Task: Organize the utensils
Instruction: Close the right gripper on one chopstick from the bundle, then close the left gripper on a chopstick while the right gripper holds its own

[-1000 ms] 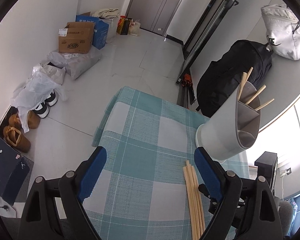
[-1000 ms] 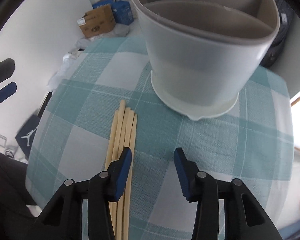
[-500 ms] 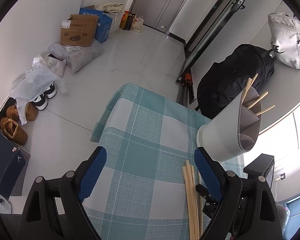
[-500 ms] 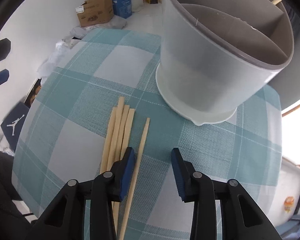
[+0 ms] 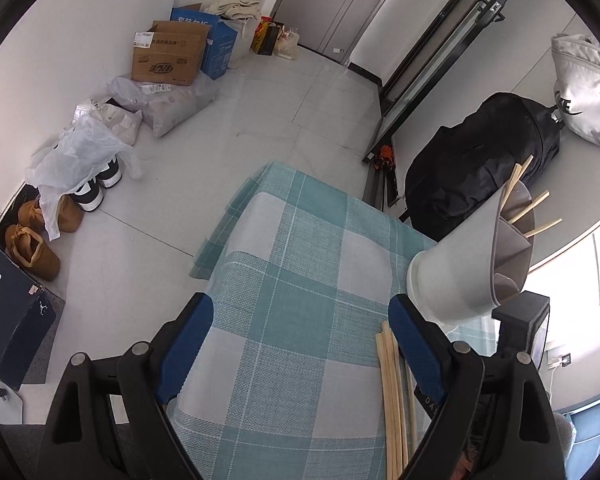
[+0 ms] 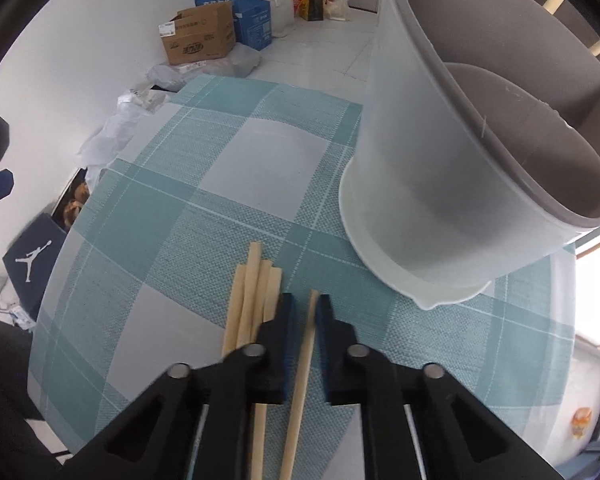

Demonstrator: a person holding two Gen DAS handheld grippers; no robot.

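Right claw [image 6: 303, 309] just closed, its pads clamped on one chopstick [image 6: 300, 376] beside the chopstick bundle [image 6: 252, 300] near the grey holder [image 6: 440, 208] on the checked worktop [image 6: 228, 184] — left wrist view alone shows chopsticks in the holder [image 5: 534, 204], left claw [image 5: 300, 320] wide open, empty.

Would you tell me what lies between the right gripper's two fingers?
A single chopstick, clamped by the right gripper; the right wrist view shows it.
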